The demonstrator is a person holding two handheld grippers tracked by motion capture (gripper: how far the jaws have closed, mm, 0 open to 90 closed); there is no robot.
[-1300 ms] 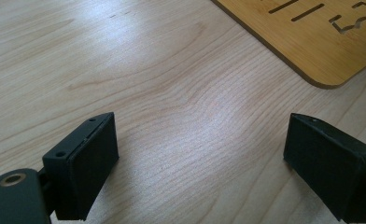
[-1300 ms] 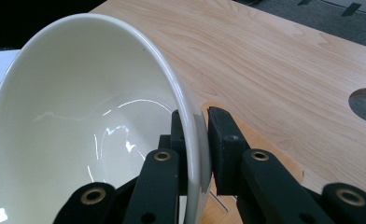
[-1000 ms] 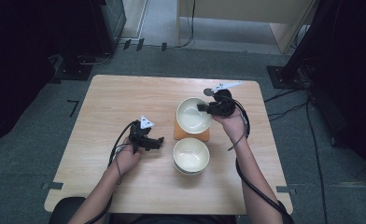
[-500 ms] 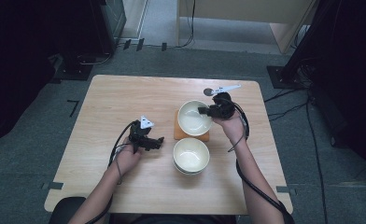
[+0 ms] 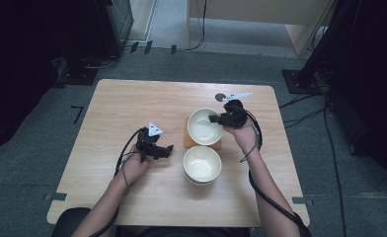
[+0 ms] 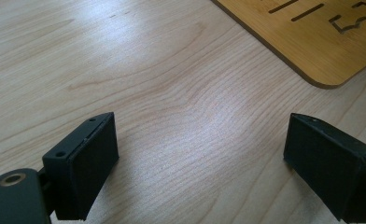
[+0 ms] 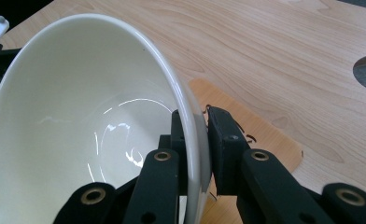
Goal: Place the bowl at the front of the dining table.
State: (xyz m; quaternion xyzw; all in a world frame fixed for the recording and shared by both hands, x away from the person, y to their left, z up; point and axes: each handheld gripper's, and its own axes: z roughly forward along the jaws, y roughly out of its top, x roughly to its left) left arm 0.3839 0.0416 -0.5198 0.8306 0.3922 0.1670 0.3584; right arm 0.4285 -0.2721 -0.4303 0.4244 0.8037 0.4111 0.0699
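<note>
Two claws — right claw [image 7: 197, 140] clamps white bowl [image 5: 205, 126] (rim), left claw [image 6: 200, 163] gapes empty.

Our left gripper [image 5: 168, 148] rests low near the table's [image 5: 107, 207] left-middle, jaws spread wide. Our right gripper [image 5: 215, 118] reaches inward from the right edge, jaws clamped together, forearm extended.

Light comes from above; the table [image 5: 132, 108] is evenly bright, but the floor and room around it are dim, nearly black at left and right edges. High view is soft, low detail. Gripper views are sharper, w/ pale glare on the wood and curved reflections inside the bowl [image 7: 78, 116]; near jaws slightly blurred.
</note>
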